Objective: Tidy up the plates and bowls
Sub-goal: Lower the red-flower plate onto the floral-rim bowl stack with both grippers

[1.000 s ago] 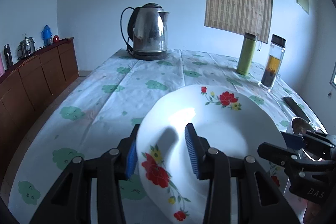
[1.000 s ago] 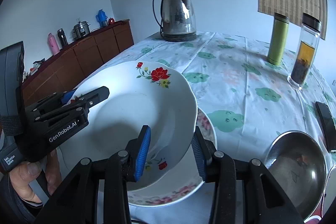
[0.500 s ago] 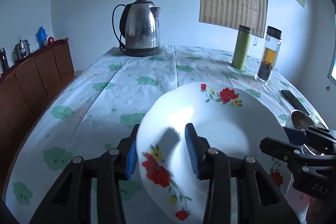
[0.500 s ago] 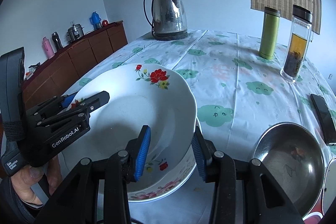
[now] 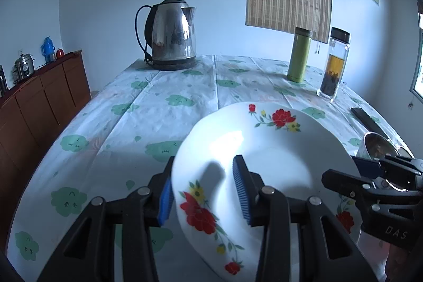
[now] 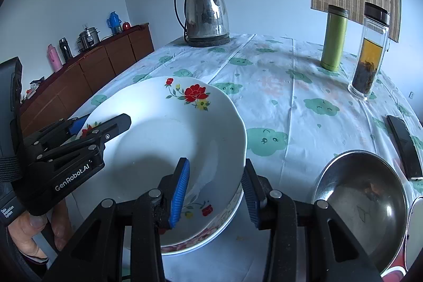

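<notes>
A: Floral bowl (image 5: 277,157) fills the left wrist view, over the bench (image 5: 158,107); left tongs (image 5: 203,190) straddle its near rim, one pad inside, one outside.
B: Clenched?
A: Can't tell. Right wrist view: right tongs (image 6: 215,188) straddle the opposite rim, gaps visible, released. Bowl sits in another flowered dish (image 6: 211,231).

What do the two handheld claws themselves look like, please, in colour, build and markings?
Both are matte black linkage frames with silver rivets and ribbed blue pads on the fingertips. The left claw carries white "GenRobot.AI" lettering, and a bare hand shows beneath it. The right claw shows the letters "DAS". No cables are visible.
</notes>
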Tool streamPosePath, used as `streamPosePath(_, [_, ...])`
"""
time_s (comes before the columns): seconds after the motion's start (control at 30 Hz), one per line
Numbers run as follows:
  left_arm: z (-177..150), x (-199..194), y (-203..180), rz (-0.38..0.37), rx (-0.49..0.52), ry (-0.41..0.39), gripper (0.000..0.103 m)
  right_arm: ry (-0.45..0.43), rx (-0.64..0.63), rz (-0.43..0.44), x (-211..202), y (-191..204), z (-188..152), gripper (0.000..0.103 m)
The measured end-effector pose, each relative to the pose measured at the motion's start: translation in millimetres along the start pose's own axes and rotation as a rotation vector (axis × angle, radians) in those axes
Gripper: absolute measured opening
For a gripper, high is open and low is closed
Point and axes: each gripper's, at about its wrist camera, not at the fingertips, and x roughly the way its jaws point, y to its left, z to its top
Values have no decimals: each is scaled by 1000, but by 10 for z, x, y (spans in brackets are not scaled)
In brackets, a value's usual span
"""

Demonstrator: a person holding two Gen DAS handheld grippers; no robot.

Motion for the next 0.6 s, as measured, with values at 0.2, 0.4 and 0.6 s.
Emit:
streamPosePath(0.2, [-13,40,-15,6,6,15,39,3,-8,-10,14,6,-7,42])
streamPosePath(0.4, [-24,59,-44,5,17,26,39,3,-10,-24,12,-6,-12,42])
streamPosePath(0.6, [-33,77,-56,6,25,35,39,10,-11,-32,26,-8,-16,42])
